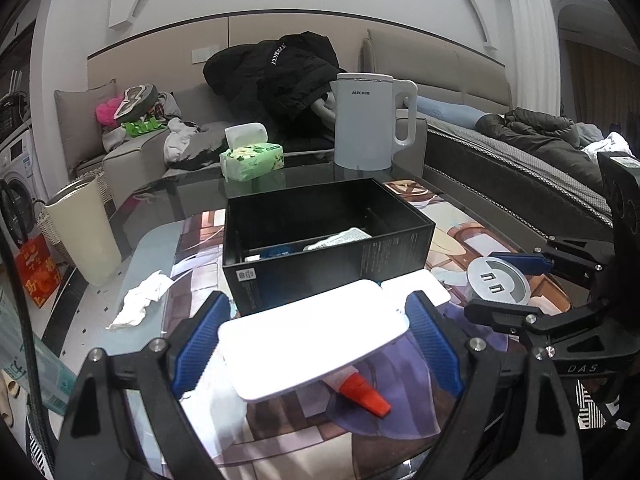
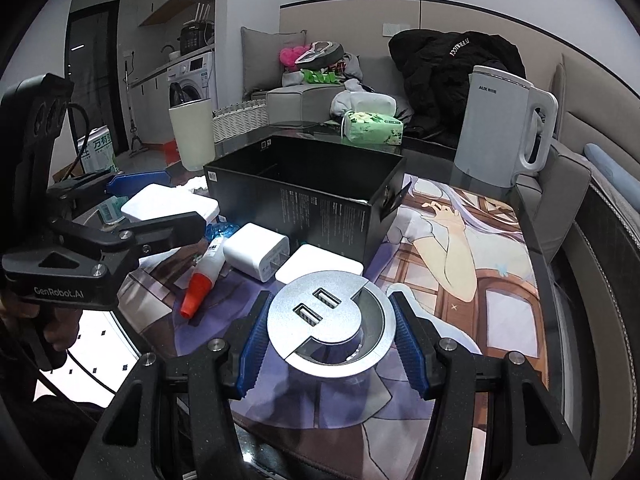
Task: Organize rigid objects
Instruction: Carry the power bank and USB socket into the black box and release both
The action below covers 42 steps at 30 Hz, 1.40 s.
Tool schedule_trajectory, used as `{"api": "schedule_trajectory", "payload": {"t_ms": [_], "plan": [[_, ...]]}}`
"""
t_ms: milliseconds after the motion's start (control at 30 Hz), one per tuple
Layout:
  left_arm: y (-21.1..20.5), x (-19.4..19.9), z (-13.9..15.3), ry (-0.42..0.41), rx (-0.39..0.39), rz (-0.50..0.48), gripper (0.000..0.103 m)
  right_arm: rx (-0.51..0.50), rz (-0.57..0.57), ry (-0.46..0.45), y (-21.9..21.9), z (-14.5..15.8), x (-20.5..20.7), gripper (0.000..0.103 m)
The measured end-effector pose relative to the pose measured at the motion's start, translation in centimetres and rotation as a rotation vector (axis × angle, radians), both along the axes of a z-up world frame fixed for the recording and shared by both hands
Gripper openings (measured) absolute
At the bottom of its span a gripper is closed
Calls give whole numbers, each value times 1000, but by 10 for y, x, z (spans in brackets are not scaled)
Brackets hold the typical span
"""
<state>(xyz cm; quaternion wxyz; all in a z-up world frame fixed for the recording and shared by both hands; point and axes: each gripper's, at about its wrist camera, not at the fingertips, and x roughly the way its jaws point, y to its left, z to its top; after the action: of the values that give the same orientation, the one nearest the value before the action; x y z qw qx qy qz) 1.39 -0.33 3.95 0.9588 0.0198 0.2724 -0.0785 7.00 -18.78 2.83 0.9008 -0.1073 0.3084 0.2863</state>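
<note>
A black open box stands mid-table; it also shows in the right wrist view. My left gripper is shut on a flat white block, held above the mat in front of the box; it also shows in the right wrist view. My right gripper is shut on a round silver USB socket puck, seen from the left wrist view. A white charger, a white square adapter and a tube with a red cap lie on the mat beside the box.
A white kettle and a green tissue pack stand behind the box. A crumpled tissue lies at the left. A cream bin stands off the table's left edge. A sofa with clothes is behind.
</note>
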Motion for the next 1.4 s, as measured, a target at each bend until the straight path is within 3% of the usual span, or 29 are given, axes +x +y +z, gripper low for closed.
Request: {"api": "schedule_trajectory", "payload": {"t_ms": [567,1400], "plan": [[15,25,35,-33,-19,4,89,38,57,-17,13,48,30,58],[14,82,58,-53,-12,-24,89,-23,140,-26,35,74,85,58]]}}
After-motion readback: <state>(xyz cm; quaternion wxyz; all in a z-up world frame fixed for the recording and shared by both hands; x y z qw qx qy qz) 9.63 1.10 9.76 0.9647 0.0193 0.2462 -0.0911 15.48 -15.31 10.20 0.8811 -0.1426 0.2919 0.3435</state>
